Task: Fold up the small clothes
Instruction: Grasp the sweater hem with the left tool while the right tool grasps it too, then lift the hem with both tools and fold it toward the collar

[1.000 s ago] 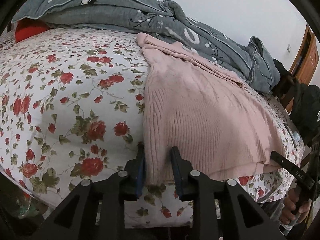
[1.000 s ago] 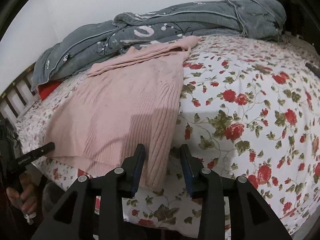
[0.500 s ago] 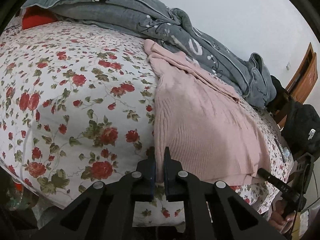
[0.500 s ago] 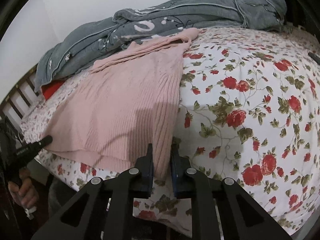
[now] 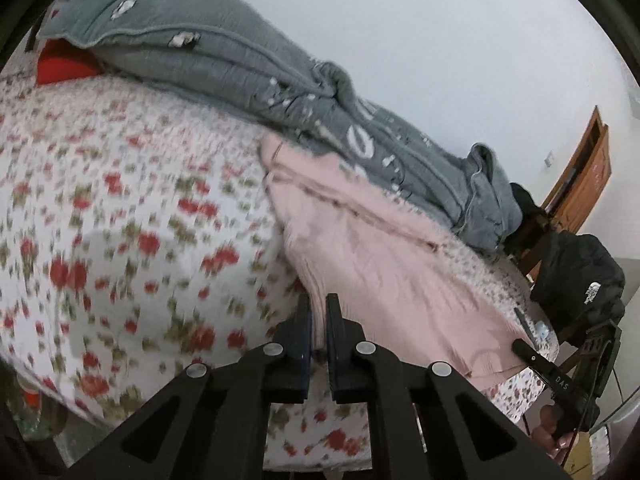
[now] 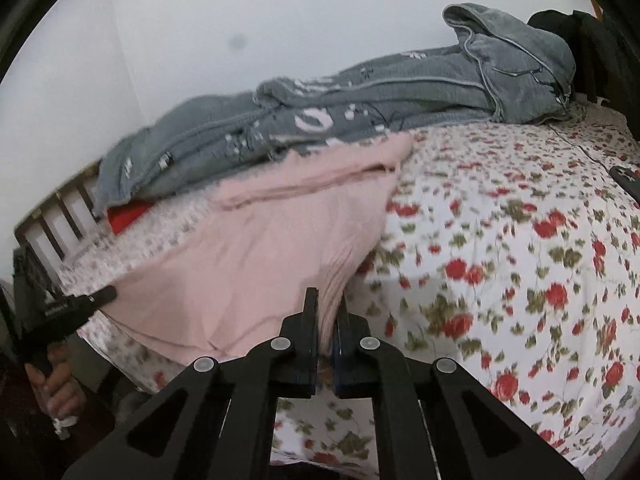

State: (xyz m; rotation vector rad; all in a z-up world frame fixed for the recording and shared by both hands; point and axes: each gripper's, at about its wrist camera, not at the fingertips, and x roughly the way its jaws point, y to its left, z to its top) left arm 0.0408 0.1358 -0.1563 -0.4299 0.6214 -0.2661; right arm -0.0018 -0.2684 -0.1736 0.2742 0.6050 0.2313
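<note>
Left wrist view puts our left gripper [image 5: 318,320] clamped narrow on the near hem corner of the pink sweater [image 5: 384,276], knit pinched between the black pads. From the right wrist view, our right gripper [image 6: 327,316] is likewise closed tight on the opposite hem corner of the same garment. The sweater lies spread on the bed [image 6: 520,264], its far end tucked against the grey blanket [image 6: 360,108] heaped along the wall, its near edge raised off the sheet where we grip it.

We judge this to be the first fold: carrying the hem up and over toward the neckline. To do it well, we should keep both corners level with each other and the hem taut between them, so the knit does not sag or twist in the middle. We should lay the hem down square on the upper part, short of the blanket, then let go only once the fabric rests flat.

The sweater is a soft ribbed knit, stretchy and limp, likely to drag on the sheet and bunch if pulled unevenly. The sheet is thin cotton printed with red roses. The blanket looks thick and crinkled, with pale motifs. A red cushion [image 6: 128,216] peeks out beneath it.
</note>
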